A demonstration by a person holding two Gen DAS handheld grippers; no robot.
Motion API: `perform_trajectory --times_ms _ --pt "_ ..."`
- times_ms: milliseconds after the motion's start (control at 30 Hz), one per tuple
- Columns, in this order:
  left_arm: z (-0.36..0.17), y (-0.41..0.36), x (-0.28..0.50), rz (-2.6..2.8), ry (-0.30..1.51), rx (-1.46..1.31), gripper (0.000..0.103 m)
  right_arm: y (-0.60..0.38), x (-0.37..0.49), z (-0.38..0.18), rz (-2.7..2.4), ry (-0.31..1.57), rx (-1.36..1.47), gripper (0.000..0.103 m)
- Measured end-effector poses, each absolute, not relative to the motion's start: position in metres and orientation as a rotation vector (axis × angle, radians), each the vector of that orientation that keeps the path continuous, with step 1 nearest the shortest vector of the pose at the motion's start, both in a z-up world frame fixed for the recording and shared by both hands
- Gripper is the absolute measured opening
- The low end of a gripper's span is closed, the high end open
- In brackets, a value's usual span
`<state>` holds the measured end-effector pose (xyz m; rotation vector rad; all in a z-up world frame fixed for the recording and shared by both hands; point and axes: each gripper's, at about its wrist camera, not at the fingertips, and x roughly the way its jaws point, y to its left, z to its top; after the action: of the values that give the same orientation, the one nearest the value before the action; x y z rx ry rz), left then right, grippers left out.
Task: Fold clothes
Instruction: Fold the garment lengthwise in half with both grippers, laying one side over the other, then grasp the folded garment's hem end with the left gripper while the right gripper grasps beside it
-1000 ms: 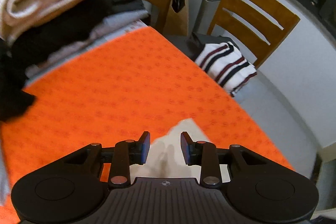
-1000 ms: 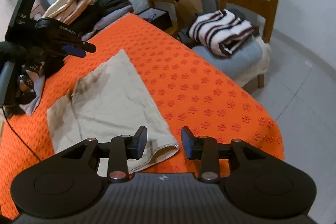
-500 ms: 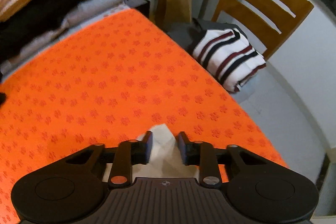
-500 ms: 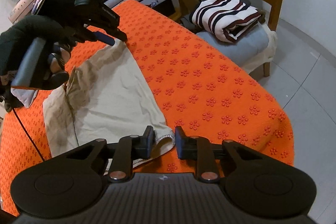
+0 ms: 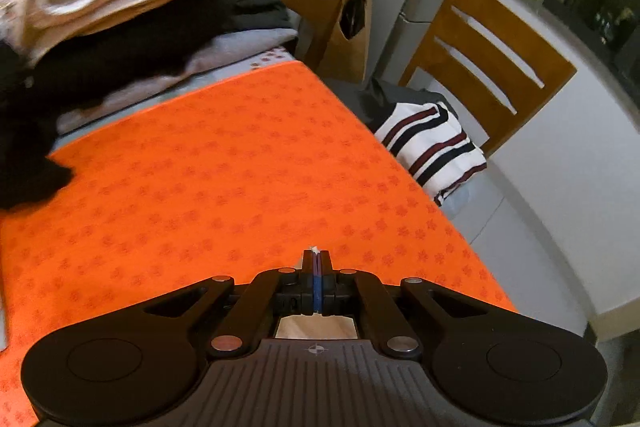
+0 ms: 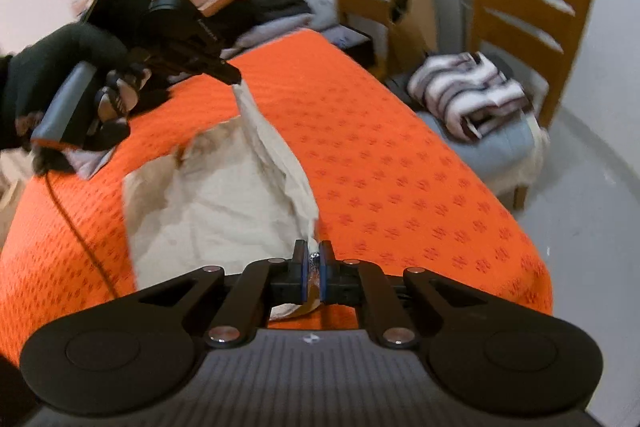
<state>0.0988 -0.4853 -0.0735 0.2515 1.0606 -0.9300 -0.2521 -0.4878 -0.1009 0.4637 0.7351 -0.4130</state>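
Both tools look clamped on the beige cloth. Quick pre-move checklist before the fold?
1. Left tool shut on the far corner of the beige cloth: ok, the corner hangs from its tip.
2. Right tool shut on the near hem: ok, fabric shows between the pads.
3. Edge between the two grips lifted off the orange table cover: ok, it runs raised from tip to tip.
4. Rest of the cloth flat: not ok, the left part is rumpled and folded over.
5. Landing area clear: cannot tell, a cable lies beside the cloth's left edge.
6. Layers in each grip: cannot tell.
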Motion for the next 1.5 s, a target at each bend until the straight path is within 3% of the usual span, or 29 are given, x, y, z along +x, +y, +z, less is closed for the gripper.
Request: perform_trajectory --times_ms 333,533,600,767,1000,1500 --pt "-0.103 -0.412 0.111 -0.857 1.104 0.290 0.002 -0.406 -0.222 -0.101 -0.259 0.871 0.036 0.007" --pt "-0.122 -0.398 0.105 -0.837 1.060 0.350 0.005 -0.380 -0.210 -0.124 -0.206 0.947 -0.061 0.007" --pt "-0.116 -0.390 0.101 -0.872 0.998 0.347 0.011 -0.382 -0.213 -0.124 -0.198 0.946 -0.057 0.008" --pt "-0.084 -0.368 0.080 -0.988 0.825 0.374 0.028 -0.400 -0.237 -0.097 -0.127 0.862 -0.030 0.026" --pt "-0.058 -0.334 0.026 -1.159 0.781 0.392 0.039 -0.440 -0.257 -0.079 0.080 0.871 -0.198 0.027" --pt "-0.090 -0.303 -0.113 -1.183 0.834 0.503 0.044 -0.504 -0.245 -0.107 0.638 0.785 -0.604 0.032"
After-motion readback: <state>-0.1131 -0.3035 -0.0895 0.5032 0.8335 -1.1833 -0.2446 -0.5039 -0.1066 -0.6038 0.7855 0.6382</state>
